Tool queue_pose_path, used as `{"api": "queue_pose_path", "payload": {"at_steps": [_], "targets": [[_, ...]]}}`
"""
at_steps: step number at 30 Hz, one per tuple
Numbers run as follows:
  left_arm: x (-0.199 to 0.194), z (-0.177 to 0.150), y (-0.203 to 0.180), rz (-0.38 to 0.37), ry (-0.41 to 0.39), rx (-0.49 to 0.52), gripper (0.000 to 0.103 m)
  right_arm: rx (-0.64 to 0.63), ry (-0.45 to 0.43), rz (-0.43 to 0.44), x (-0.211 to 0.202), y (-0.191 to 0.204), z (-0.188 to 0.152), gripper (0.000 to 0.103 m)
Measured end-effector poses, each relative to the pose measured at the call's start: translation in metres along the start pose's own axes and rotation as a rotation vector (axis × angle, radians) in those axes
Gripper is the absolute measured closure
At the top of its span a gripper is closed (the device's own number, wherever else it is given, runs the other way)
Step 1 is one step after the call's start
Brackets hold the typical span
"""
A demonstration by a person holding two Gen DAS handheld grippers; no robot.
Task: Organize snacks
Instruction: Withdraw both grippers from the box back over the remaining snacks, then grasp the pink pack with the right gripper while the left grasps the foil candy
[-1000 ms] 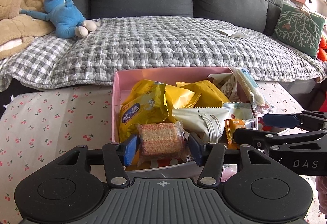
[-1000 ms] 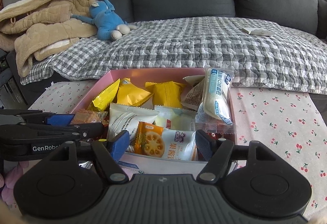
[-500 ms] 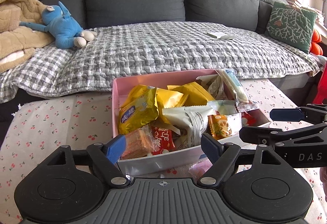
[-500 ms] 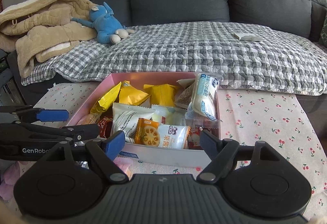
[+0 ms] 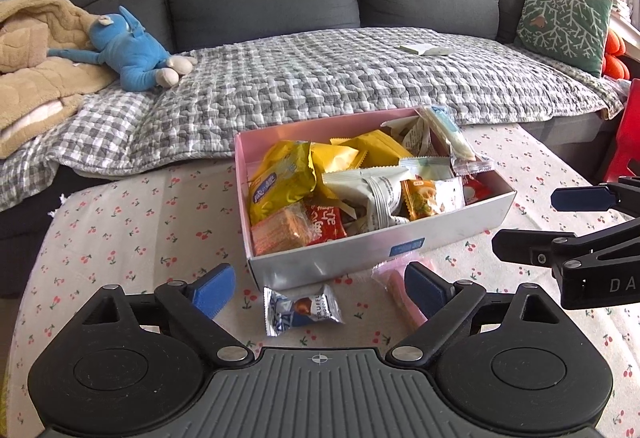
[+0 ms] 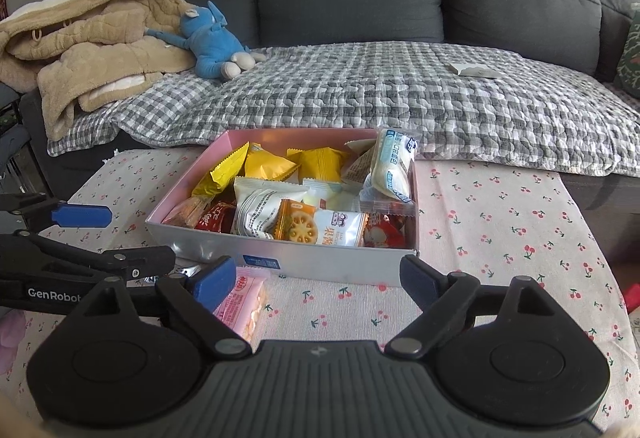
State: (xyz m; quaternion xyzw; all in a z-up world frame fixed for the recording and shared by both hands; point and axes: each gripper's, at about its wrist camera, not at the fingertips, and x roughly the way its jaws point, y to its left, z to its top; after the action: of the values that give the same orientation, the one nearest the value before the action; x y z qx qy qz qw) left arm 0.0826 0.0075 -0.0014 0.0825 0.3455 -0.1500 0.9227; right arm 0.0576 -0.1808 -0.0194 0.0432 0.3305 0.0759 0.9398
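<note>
Many bright snack packets (image 5: pixel 360 190), pink-lined box (image 5: pixel 380 250)

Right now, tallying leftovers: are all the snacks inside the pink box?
No, a truffle packet and a pink packet lie on the tablecloth outside the pink box.

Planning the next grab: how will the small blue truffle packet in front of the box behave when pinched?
The truffle packet is probably light and crinkly, since its foil looks thin. Lying flat on the tablecloth, it may slide before lifting.
</note>
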Motion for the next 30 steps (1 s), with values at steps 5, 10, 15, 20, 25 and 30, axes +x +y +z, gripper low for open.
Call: {"api": "queue_pose_path", "payload": {"at_steps": [5, 10, 15, 20, 25, 30], "targets": [[0.003, -0.015, 0.006, 0.020, 0.041, -0.006, 0.009, -0.014, 0.020, 0.000, 0.001, 0.005, -0.012, 0.010], [0.006, -0.029, 0.016, 0.040, 0.071, -0.011, 0.009, -0.034, 0.047, 0.001, 0.004, 0.012, -0.029, 0.008], [0.013, -0.041, 0.030, 0.057, 0.109, -0.045, 0.008, -0.059, 0.087, 0.014, 0.008, 0.023, -0.042, 0.008], [0.020, -0.046, 0.038, 0.065, 0.129, -0.069, 0.008, -0.084, 0.108, 0.049, 0.012, 0.037, -0.047, 0.008], [0.027, -0.048, 0.047, 0.076, 0.142, -0.098, 0.008, -0.098, 0.112, 0.068, 0.023, 0.049, -0.046, 0.011], [0.033, -0.046, 0.053, 0.073, 0.138, -0.139, 0.008, -0.077, 0.117, 0.067, 0.035, 0.050, -0.045, 0.024]]}}
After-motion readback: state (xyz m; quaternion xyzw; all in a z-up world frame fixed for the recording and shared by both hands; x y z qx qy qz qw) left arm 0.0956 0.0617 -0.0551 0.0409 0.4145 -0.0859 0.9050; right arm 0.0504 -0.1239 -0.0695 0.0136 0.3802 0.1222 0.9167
